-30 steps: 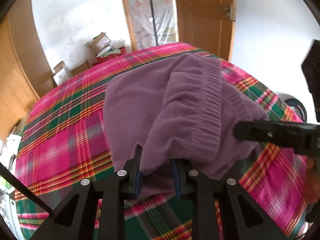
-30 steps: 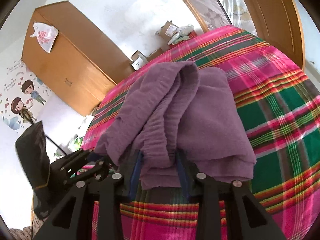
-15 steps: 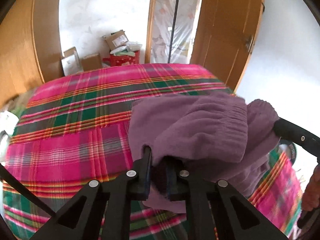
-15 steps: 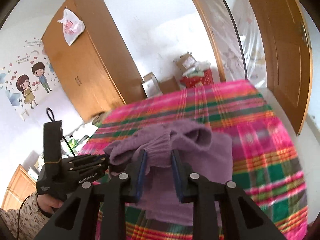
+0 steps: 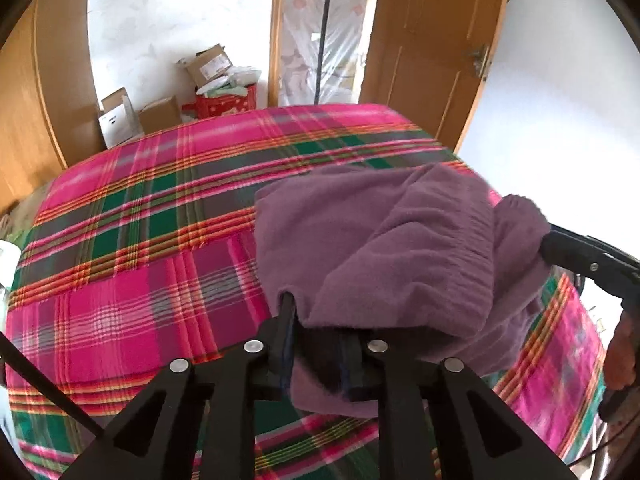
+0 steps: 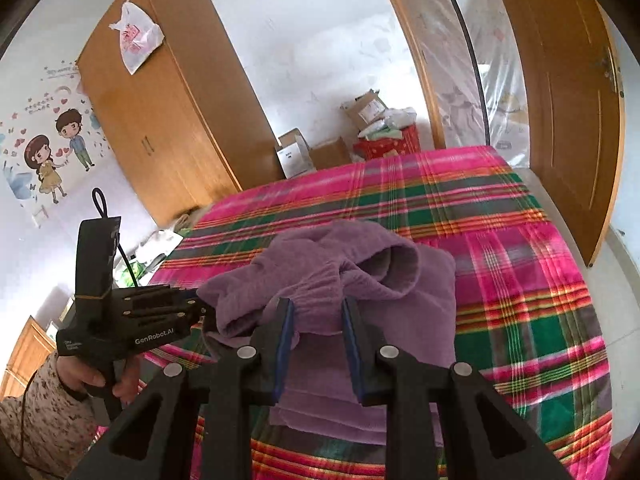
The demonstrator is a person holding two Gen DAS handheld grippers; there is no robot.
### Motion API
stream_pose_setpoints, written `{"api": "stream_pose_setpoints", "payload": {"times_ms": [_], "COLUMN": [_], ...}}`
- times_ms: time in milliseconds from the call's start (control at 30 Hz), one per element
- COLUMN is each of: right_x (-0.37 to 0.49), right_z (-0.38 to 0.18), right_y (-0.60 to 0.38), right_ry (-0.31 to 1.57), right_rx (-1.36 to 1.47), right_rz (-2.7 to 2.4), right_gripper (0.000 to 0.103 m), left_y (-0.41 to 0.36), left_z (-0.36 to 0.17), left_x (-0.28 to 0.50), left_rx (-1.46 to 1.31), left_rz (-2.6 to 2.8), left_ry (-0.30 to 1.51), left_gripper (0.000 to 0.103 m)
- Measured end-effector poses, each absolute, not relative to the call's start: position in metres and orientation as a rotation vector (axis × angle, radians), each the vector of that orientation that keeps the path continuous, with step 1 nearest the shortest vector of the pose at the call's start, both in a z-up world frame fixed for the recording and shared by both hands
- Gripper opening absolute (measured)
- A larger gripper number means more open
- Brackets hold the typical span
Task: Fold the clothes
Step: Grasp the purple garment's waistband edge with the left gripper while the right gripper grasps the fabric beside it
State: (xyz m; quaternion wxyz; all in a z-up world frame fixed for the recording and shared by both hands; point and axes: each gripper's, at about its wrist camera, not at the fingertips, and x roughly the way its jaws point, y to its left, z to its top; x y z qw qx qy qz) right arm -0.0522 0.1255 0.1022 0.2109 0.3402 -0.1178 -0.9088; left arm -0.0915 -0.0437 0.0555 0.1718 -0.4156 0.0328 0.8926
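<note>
The bed (image 5: 132, 264), spread with a pink and green plaid cover, fills most of both views. Near its front edge lies the purple garment (image 5: 384, 248), bunched in thick layers, its near end raised off the cover by both claws while the far part rests on the bed. The left claw (image 5: 318, 344) has a thick fold between its narrow jaws, which are opening a little; the cloth hangs over the finger ends. The right claw (image 6: 316, 332) grips the gathered waistband at a middling width, cloth pressed between the blue pads (image 6: 285, 332). The step in hand looks like carrying the near end over to make a fold. The next move probably calls for both claws travelling together toward the far end, keeping the layers even.
</note>
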Motion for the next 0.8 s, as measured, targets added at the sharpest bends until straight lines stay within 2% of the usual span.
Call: {"api": "stream_pose_setpoints", "payload": {"times_ms": [567, 800], "right_x": [-0.056, -0.052], "right_z": [0.074, 0.065], "right_y": [0.133, 0.134], "right_ry": [-0.394, -0.404], "right_rx": [1.028, 1.021], "right_rz": [-2.493, -2.459], "right_gripper": [0.027, 0.029], "left_y": [-0.041, -0.042], "left_z": [0.050, 0.046], "left_x": [-0.093, -0.103], "left_rx": [-1.092, -1.139], "left_rz": [2.511, 2.443], "left_ry": [0.211, 0.112], "left_gripper": [0.021, 0.021]}}
